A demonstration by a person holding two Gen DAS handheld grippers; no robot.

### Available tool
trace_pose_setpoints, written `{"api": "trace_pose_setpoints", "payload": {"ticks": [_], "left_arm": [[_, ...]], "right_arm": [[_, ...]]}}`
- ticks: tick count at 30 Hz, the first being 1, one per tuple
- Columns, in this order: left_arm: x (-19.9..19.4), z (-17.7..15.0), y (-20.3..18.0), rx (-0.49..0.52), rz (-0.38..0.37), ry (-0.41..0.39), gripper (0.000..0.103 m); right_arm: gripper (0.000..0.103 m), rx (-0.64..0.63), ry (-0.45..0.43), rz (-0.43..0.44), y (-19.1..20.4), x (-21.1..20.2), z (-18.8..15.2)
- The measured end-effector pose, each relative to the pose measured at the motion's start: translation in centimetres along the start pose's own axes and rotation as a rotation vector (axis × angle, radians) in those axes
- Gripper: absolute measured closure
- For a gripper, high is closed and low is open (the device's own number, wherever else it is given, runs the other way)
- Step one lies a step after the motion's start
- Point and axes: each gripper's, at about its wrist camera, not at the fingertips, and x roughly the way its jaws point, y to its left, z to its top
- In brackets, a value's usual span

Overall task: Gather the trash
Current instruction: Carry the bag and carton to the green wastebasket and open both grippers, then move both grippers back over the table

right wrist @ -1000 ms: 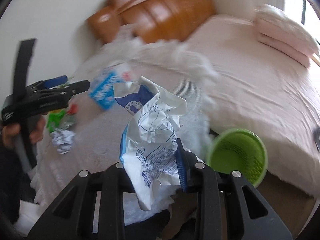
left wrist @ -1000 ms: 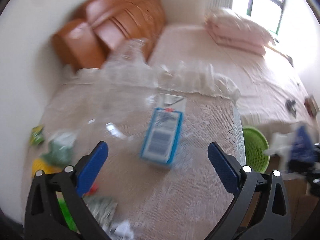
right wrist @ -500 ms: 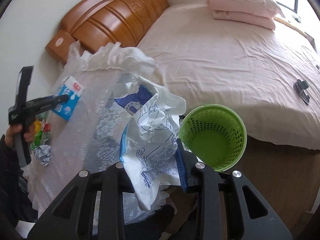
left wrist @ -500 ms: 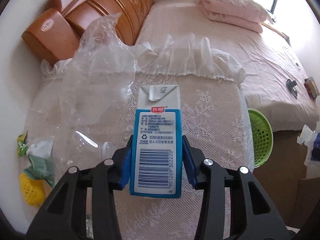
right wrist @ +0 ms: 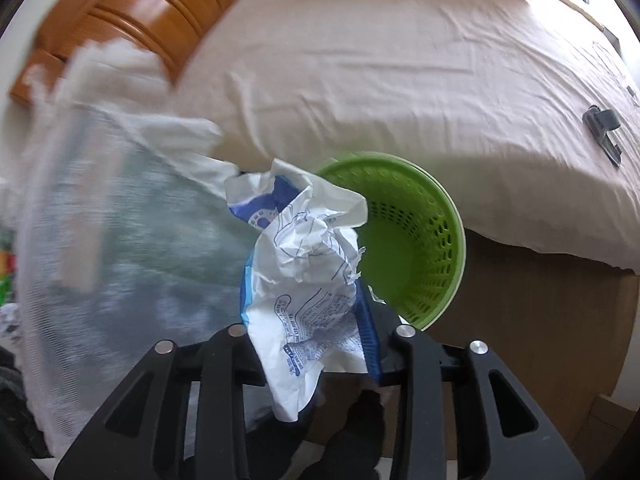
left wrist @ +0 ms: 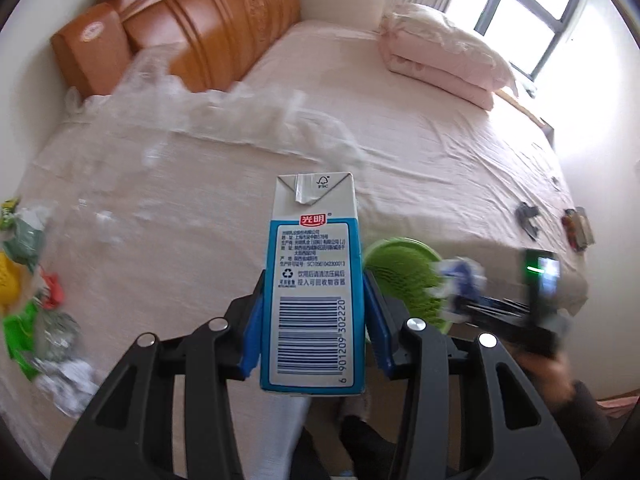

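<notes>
My left gripper (left wrist: 312,320) is shut on a blue and white milk carton (left wrist: 314,272), held upright above the lace-covered table (left wrist: 160,220). My right gripper (right wrist: 308,320) is shut on a crumpled white and blue paper bag (right wrist: 308,264), just left of the green mesh bin (right wrist: 416,248). In the left wrist view the bin (left wrist: 404,276) sits right of the carton, with the right gripper (left wrist: 500,304) and its bag beside it. Several loose wrappers (left wrist: 32,288) lie at the table's left edge.
A bed with a pink sheet (left wrist: 420,140) lies behind the bin, with folded pink bedding (left wrist: 440,52) and small dark items (left wrist: 528,216) on it. A wooden headboard (left wrist: 208,28) stands at the back. Clear plastic film (left wrist: 160,80) lies on the far table edge.
My left gripper has lifted the carton off the table and swung right toward the bin. My right gripper has moved closer to the bin with the paper bag.
</notes>
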Motion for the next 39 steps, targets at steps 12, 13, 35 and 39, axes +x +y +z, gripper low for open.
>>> {"api": "trace_pose_setpoints", "payload": {"ticks": [12, 13, 35, 39], "left_arm": [[4.5, -0.1, -12.8, 0.168, -0.058, 0.087, 0.06], [5.1, 0.0, -13.8, 0.174, -0.068, 0.095, 0.06], [8.2, 1.6, -18.6, 0.16, -0.007, 0.039, 0.009], [2.6, 2.4, -16.2, 0.098, 0.041, -0.087, 0.008]], "right_arm": [[0.009, -0.038, -0.146, -0.127, -5.2, -9.3, -1.8], [0.008, -0.032, -0.162, -0.131, -5.8, -10.4, -1.8], [0.003, 0.029, -0.305, -0.117, -8.9, -21.2, -2.0], [0.003, -0.022, -0.347, -0.096, -5.6, -23.2, -1.6]]}}
